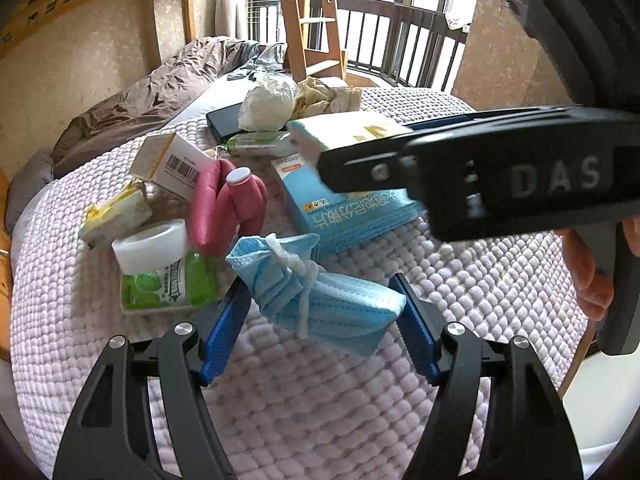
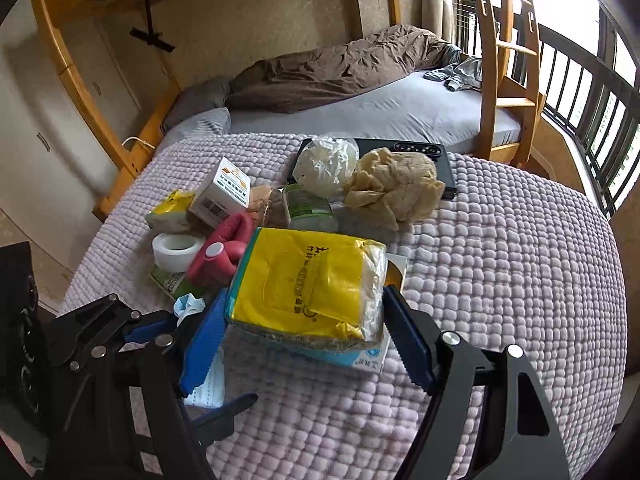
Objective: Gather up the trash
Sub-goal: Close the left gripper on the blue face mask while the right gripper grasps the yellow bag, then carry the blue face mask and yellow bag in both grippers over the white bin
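A crumpled blue face mask (image 1: 316, 300) lies on the lilac knobbly blanket (image 1: 320, 400) between the open blue fingers of my left gripper (image 1: 318, 304). My right gripper (image 2: 304, 320) is shut on a yellow tissue pack (image 2: 312, 288), held above a blue medicine box (image 1: 340, 212). In the left wrist view the right gripper (image 1: 460, 168) crosses in from the right with the pack (image 1: 344, 130). The mask's edge (image 2: 188, 306) and the left gripper (image 2: 132, 332) show in the right wrist view.
Around lie a white tape roll (image 1: 154, 246), a green gum packet (image 1: 168, 284), a pink item (image 1: 228, 204), a white barcode box (image 1: 176, 166), a white plastic bag (image 2: 326, 166), crumpled brown paper (image 2: 394, 186) and a black tablet (image 2: 424, 152). A wooden ladder (image 2: 504, 60) stands behind.
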`<state>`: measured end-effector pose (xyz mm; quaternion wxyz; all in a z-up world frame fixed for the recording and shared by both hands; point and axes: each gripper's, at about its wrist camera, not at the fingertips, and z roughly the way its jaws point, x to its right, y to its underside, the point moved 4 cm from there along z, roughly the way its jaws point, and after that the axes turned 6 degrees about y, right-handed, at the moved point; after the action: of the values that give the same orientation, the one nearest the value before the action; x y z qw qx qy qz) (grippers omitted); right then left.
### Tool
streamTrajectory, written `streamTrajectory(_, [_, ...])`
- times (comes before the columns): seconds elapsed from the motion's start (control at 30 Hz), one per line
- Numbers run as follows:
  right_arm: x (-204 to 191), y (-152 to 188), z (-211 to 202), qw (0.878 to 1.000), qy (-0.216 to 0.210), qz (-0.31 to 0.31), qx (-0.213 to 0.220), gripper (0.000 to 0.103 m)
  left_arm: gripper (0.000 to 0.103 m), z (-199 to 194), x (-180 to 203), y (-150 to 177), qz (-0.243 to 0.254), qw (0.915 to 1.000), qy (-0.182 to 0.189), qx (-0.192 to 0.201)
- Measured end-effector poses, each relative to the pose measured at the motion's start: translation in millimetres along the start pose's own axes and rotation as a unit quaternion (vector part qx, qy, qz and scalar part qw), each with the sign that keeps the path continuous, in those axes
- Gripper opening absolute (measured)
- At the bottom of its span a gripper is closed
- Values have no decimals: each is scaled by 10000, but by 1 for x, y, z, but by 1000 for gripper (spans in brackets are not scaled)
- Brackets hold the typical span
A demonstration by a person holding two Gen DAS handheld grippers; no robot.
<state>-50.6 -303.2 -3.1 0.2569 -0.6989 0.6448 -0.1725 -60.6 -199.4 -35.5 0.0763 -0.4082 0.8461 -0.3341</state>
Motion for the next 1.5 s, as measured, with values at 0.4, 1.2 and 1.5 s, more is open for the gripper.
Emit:
streamTrajectory(0.4, [14,31,-31,9998,37,211,62,75,72,-20,-5,15,-329,9994,-51,43])
streamTrajectory(1.2, [14,105,-83,9988,89,487,30,75,72,-59,11,45,-637,9979,-59,82])
streamTrajectory(1.5, [8,123,-101,9988,13,482,62,75,72,-67,14,51,-669,9977,-35,86])
